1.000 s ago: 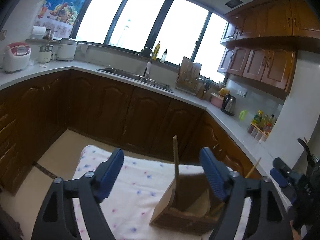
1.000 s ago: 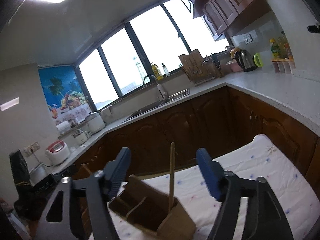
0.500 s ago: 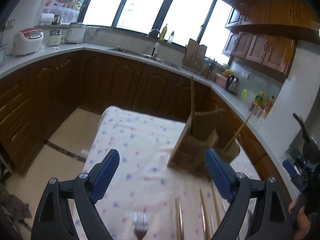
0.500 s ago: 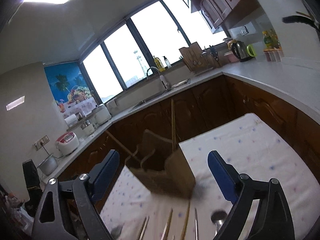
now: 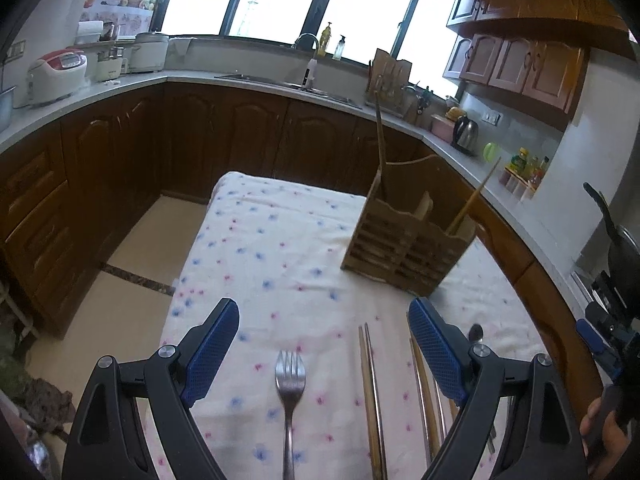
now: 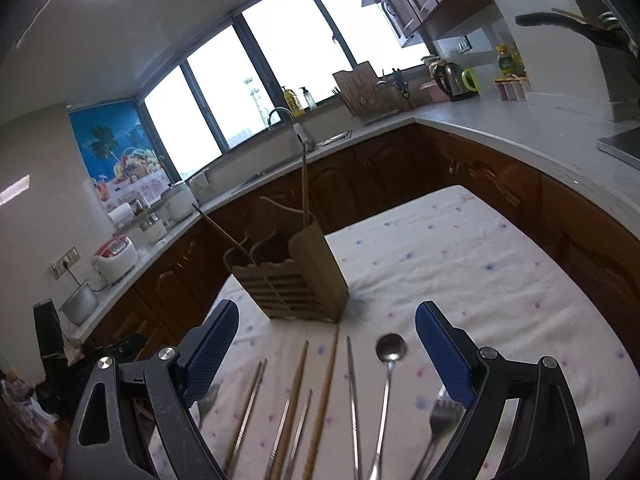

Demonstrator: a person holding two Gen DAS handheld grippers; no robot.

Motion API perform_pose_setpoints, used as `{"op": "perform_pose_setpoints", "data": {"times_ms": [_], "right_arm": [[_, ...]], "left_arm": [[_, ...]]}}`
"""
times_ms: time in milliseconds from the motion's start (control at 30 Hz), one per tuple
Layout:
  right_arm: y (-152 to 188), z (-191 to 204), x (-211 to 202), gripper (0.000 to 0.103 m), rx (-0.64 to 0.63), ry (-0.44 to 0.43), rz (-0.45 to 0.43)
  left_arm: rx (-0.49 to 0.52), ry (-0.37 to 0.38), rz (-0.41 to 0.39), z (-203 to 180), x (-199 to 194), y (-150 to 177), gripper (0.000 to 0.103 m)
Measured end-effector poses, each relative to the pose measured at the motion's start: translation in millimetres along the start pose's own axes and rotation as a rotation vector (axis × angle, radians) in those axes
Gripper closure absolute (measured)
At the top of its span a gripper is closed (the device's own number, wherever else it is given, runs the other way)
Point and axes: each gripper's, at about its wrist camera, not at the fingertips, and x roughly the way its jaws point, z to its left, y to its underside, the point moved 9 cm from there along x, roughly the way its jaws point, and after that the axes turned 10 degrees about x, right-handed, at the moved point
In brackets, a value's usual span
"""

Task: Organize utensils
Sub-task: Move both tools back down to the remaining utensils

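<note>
Both our grippers hang open above the utensils on the table.

Our left gripper (image 5: 322,344) has its jaws wide apart after opening a little more, with nothing between the pads; a fork (image 5: 291,384) lies on the flowered tablecloth (image 5: 260,248) under it. Our right gripper (image 6: 326,342) also just opened wider and holds nothing. Below it we see chopsticks (image 6: 294,396), a spoon (image 6: 390,354) and a second fork (image 6: 438,420) lying side by side. The wooden holder (image 6: 292,276) stands just behind them, with two sticks already inside.
</note>
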Motion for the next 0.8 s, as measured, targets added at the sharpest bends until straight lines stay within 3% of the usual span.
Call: {"op": "perform_pose_setpoints", "data": {"times_ms": [233,400,467,600,800], "right_arm": [[12,-9,-7,0.011,-0.039,0.046,0.006],[24,-14,0,0.011,-0.055,0.069,0.043],[29,-16,5,0.011,-0.062,0.079,0.065],[41,-21,18,0.011,-0.073,0.104,0.12],[51,-26,32,0.012,-0.08,0.112,0.161]], "left_arm": [[0.017,-0.018,0.039,-63,56,-61,0.016],[0.038,-0.032,0.07,-105,117,-103,0.016],[0.049,-0.035,0.086,-109,123,-108,0.016],[0.071,-0.039,0.126,-136,183,-139,0.016],[0.104,-0.043,0.196,-152,232,-155,0.017]]}}
